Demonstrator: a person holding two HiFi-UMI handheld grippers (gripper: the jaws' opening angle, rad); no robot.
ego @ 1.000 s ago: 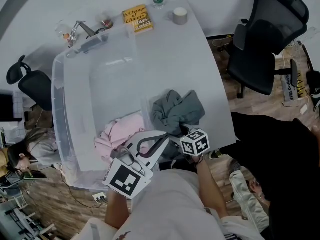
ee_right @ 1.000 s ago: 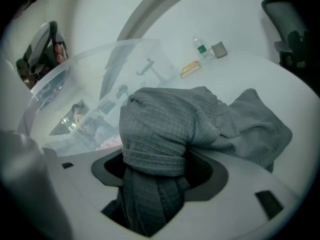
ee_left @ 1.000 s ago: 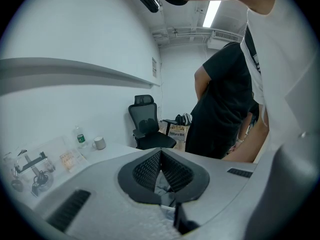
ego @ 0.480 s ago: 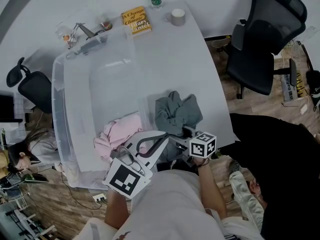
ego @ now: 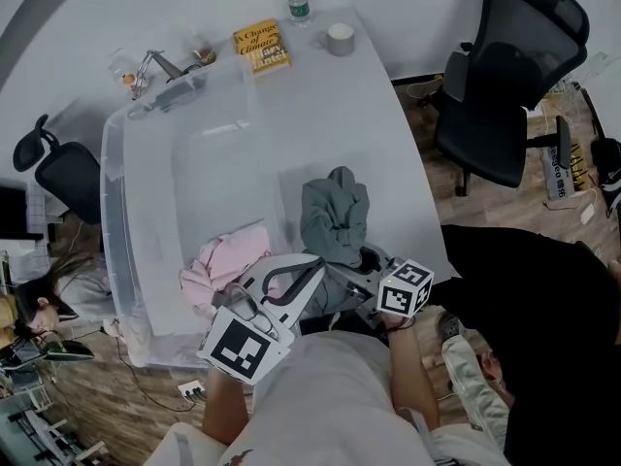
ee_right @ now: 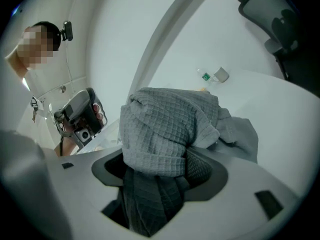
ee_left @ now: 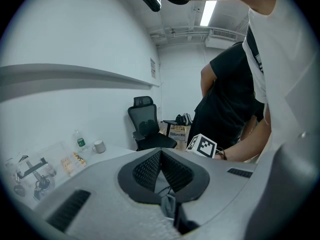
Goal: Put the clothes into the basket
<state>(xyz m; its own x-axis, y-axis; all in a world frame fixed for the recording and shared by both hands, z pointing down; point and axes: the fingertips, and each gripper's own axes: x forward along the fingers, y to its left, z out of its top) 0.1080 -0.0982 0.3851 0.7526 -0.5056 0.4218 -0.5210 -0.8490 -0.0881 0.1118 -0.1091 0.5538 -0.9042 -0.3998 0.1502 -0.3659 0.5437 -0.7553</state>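
Note:
A grey waffle-knit garment point(ego: 333, 216) hangs bunched above the white table point(ego: 340, 115), just right of the clear plastic basket point(ego: 114, 212). My right gripper point(ego: 361, 258) is shut on the garment's lower part. In the right gripper view the cloth point(ee_right: 170, 124) fills the jaws and hides the fingertips of this gripper point(ee_right: 160, 159). A pink garment point(ego: 221, 263) lies in the basket's near end. My left gripper point(ego: 320, 265) is held over the basket's near right corner, beside the grey garment. In its own view the left gripper point(ee_left: 160, 153) has its tips together with nothing gripped at them.
At the table's far end are a yellow book point(ego: 260, 47), a bottle point(ego: 299, 6), a tape roll point(ego: 340, 39) and small clutter point(ego: 146, 66). A black office chair point(ego: 505, 85) stands right of the table. A person in black point(ego: 524, 289) stands close on the right.
The right gripper has risen with the grey garment, which now hangs taller and narrower. Its marker cube has shifted right in the head view. The left gripper has stayed put.

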